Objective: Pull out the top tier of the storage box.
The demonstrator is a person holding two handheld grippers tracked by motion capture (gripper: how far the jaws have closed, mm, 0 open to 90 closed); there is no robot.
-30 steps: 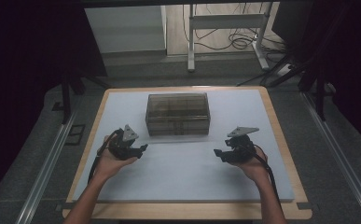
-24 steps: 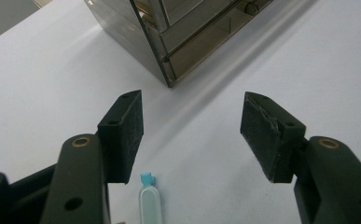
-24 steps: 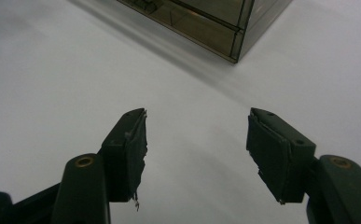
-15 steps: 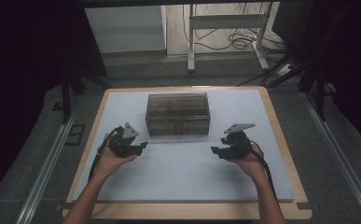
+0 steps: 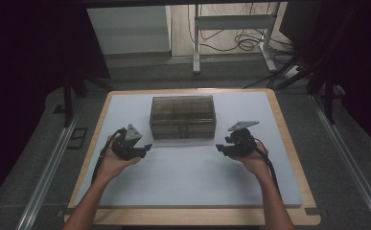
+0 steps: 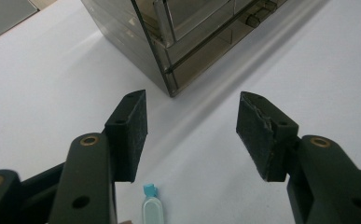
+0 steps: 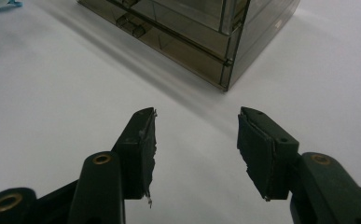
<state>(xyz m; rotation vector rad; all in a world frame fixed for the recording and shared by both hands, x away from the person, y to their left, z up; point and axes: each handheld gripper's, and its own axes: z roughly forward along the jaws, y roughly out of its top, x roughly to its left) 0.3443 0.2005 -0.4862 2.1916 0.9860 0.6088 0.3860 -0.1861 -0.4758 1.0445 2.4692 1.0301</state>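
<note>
A wooden-edged worktop [image 5: 291,143] carries a white sheet that covers nearly all of its top, and it stands in a dim room with grey floor on both sides, a metal rail running along each side of the floor, and beyond the far edge a pale panel and a white table frame with loose cables on the floor beneath it. Toward the far middle of the sheet sits a smoky transparent drawer box [image 5: 183,116], its stacked drawers facing the person. At the left, the person's left hand [image 5: 110,162] holds the left tool [image 5: 144,148] just off the box's near left corner, apart from it; in the left gripper view the jaws stand wide apart with nothing between them, aimed at that corner of the box [image 6: 178,42], and a small pale capsule with a blue cap [image 6: 151,207] lies on the white sheet between the jaws' bases. At the right, the right hand [image 5: 256,158] holds the right tool [image 5: 221,147] near the box's near right corner, also not touching; its jaws gape equally wide and empty, their pads [image 7: 145,149] visibly worn and frayed, with the box's corner [image 7: 225,56] ahead.
</note>
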